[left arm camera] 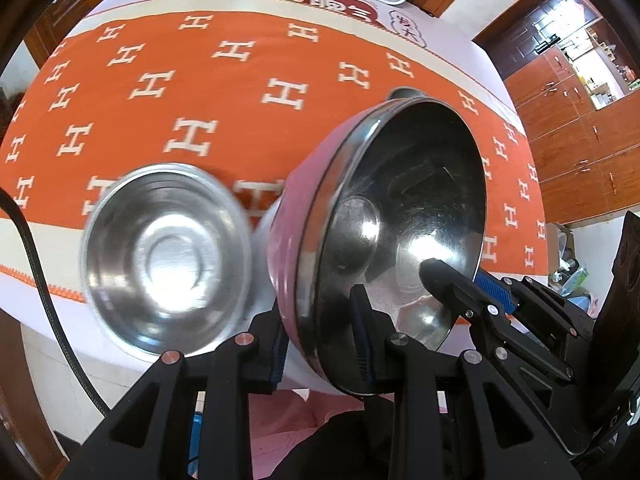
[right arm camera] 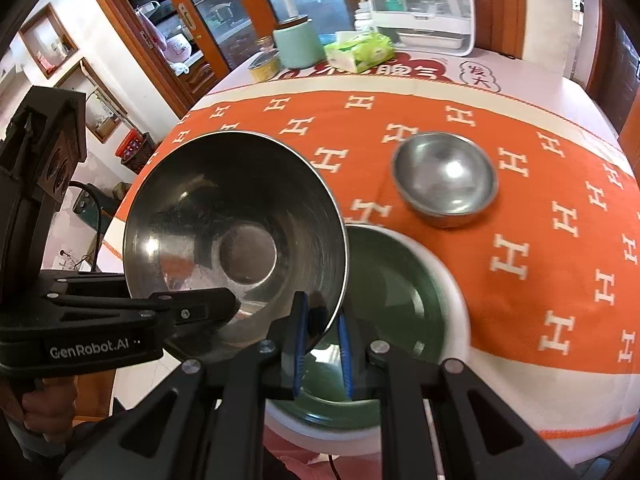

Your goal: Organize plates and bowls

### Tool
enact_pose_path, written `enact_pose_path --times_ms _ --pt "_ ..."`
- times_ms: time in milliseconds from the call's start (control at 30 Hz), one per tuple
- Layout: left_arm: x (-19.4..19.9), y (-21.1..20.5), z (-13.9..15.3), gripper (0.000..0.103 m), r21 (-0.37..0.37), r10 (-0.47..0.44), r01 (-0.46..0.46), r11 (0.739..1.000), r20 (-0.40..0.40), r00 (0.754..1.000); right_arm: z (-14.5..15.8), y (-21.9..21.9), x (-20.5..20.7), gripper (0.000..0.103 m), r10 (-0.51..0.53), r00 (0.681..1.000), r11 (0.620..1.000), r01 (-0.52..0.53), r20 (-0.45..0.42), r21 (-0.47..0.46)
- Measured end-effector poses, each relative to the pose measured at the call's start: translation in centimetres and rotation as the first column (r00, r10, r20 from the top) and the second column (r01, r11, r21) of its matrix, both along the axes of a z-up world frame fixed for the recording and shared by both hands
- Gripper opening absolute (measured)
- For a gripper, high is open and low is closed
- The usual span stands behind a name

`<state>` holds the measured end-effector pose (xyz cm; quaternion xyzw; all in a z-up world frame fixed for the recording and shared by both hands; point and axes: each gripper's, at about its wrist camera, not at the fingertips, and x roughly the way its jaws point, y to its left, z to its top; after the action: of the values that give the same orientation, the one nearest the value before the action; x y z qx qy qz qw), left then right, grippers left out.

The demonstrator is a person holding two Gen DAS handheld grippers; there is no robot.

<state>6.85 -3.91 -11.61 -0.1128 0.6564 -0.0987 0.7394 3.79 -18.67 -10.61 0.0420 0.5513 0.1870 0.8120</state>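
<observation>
Both grippers hold one steel bowl with a pink outside [left arm camera: 404, 208], tilted above the table's near edge. My left gripper [left arm camera: 320, 312] is shut on its lower rim, one finger outside and one inside. My right gripper [right arm camera: 322, 320] is shut on the rim of the same bowl [right arm camera: 236, 232]. In the left wrist view the right gripper [left arm camera: 460, 280] comes in from the right. In the right wrist view the left gripper [right arm camera: 216, 304] comes in from the left. A plain steel bowl [left arm camera: 168, 256] lies to the left. Another steel bowl [right arm camera: 444, 178] rests on the orange cloth. A white bowl with a green inside [right arm camera: 400, 292] sits below the held bowl.
The orange patterned cloth [right arm camera: 520, 184] covers the round table. At the far edge stand a mint canister [right arm camera: 298, 46], a green tissue pack [right arm camera: 360, 52], a yellow tin [right arm camera: 264, 66] and a white dish rack [right arm camera: 424, 4]. Wooden cabinets [left arm camera: 580, 140] line the room.
</observation>
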Motion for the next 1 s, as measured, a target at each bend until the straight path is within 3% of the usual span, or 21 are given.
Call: enact_pose_path --times_ms 467,1000 --pt "-0.1 7.5 -2.1 0.027 0.011 -0.001 0.002 1.0 -0.055 0.999 -1.6 7.0 -0.6 0.014 -0.005 0.999 1.0 0.005 -0.034 0.013" --pt "-0.2 12.7 -5.0 0.028 0.005 0.064 -0.064 0.998 -0.14 0.988 -3.0 11.7 0.0 0.014 0.051 0.996 0.998 -0.054 -0.079 -0.028"
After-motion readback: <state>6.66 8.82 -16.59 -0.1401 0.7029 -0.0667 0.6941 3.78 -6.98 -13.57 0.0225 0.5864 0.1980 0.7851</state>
